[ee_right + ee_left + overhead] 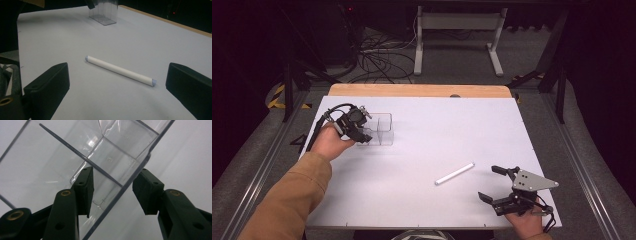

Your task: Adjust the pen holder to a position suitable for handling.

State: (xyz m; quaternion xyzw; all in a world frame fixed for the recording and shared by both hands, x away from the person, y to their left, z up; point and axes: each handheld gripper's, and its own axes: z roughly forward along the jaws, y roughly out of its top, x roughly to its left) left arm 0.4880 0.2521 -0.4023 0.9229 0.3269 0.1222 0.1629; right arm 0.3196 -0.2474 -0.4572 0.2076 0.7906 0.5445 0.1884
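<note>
Left hand-held gripper (362,129) at the far left of the table (437,125), jaws spread to either side of one wall of the clear plastic box (379,129): one pad inside a compartment, the other outside, neither visibly pressing the wall, so open around it rather than clamped. Right hand-held gripper (496,182) at the near right, jaws wide apart, holding nothing, pointed toward the white tube (455,173) lying flat just left of it, well apart from the box.

Likely troubles from here, as judgement only: thin, slick plastic wall apt to slip or tip the light box if squeezed off-centre; round tube apt to roll away if one jaw touches before the other; tube long enough to catch on the box rim or divider if brought in at a slant.

Count: one white tube; one clear box, at least two compartments visible from the high view; two grippers; one table.
</note>
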